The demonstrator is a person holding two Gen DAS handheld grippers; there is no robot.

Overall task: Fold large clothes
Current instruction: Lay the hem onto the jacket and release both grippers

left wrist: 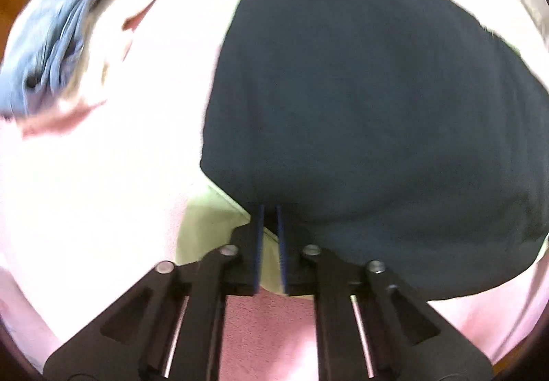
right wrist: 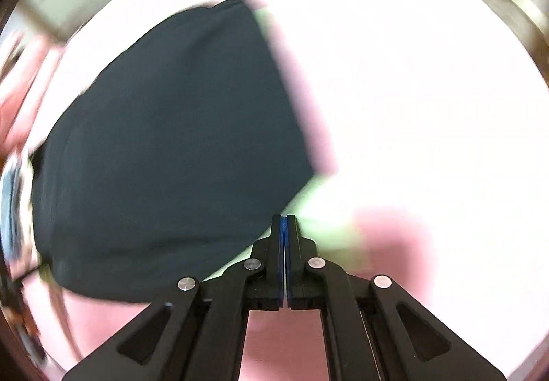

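Gripping now: the left tongs (left wrist: 269, 209) are almost together, with only a thin slit between the blue pads. The right tongs (right wrist: 283, 218) are pressed flat together.
Where the dark cloth is: the dark cloth (left wrist: 377, 106) lies spread out on the pink blanket (left wrist: 267, 329). Each pair of tongs has its tips right at a near corner of it.
Is it caught: I cannot tell if either pair really pinches the cloth. No cloth shows between the right pads.
What could go wrong: if the tongs hold nothing, a lift brings up no cloth and the fold does not start. If only the top layer is caught, I think the lower layer stays behind and the fold goes crooked. If one corner slips out, the cloth may hang lopsided and bunch up. A grab that goes too deep may pull the blanket up too.
Dark cloth: soft, thin, floppy, dark blue-green, smooth with few wrinkles, and a thicker black band at the far end.
Blanket: fuzzy, pink, washed out bright white farther off.
Blue cloth (left wrist: 58, 38): a crumpled light blue heap, well away to the left.
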